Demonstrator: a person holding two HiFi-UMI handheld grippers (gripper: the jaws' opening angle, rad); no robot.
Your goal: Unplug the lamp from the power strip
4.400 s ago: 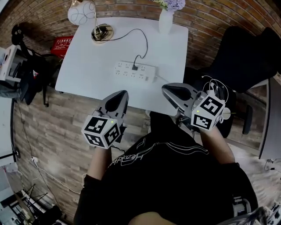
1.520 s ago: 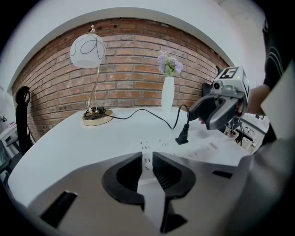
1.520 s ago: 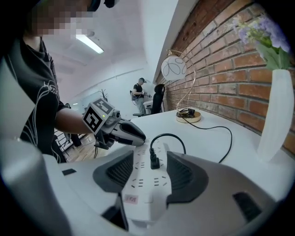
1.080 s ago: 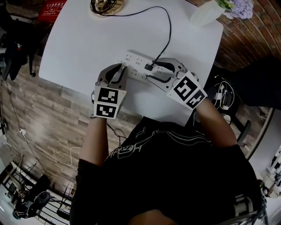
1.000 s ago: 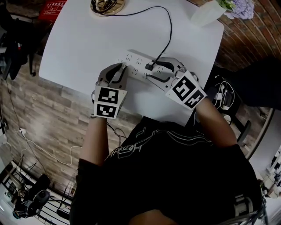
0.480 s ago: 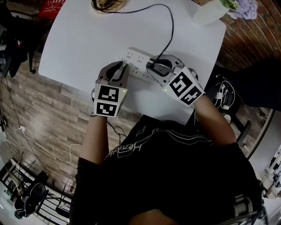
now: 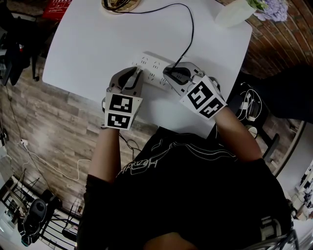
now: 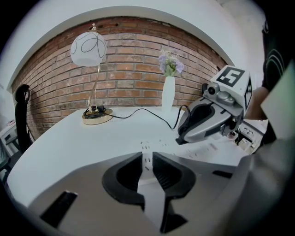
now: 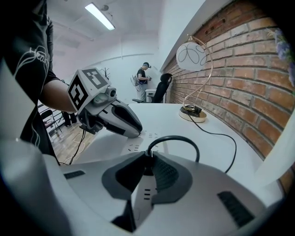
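Observation:
The white power strip (image 7: 149, 65) lies across the white table (image 7: 98, 39). The lamp's black cord (image 7: 191, 29) runs from the lamp base (image 7: 117, 4) to its plug (image 9: 147, 162) in the strip. My right gripper (image 7: 169, 73) is at that plug. Its jaws are closing, and in the right gripper view (image 9: 147, 159) the plug sits between the pads with the pads against it. My left gripper (image 7: 135, 74) rests tip-down on the strip's left end. In its own view (image 8: 147, 159) its jaws are nearly together and grip nothing. The lamp shade (image 8: 87, 48) stands at the far side.
A white vase with purple flowers (image 7: 234, 14) stands at the table's far right corner. A brick wall (image 8: 138, 78) runs behind the table. The table's near edge lies just below both grippers. A black chair (image 7: 288, 88) and loose cables are on the right.
Both grippers came forward from near my body onto the strip. Over the last second the right jaws narrowed from wide around the plug to closed on it. The left gripper stayed put.

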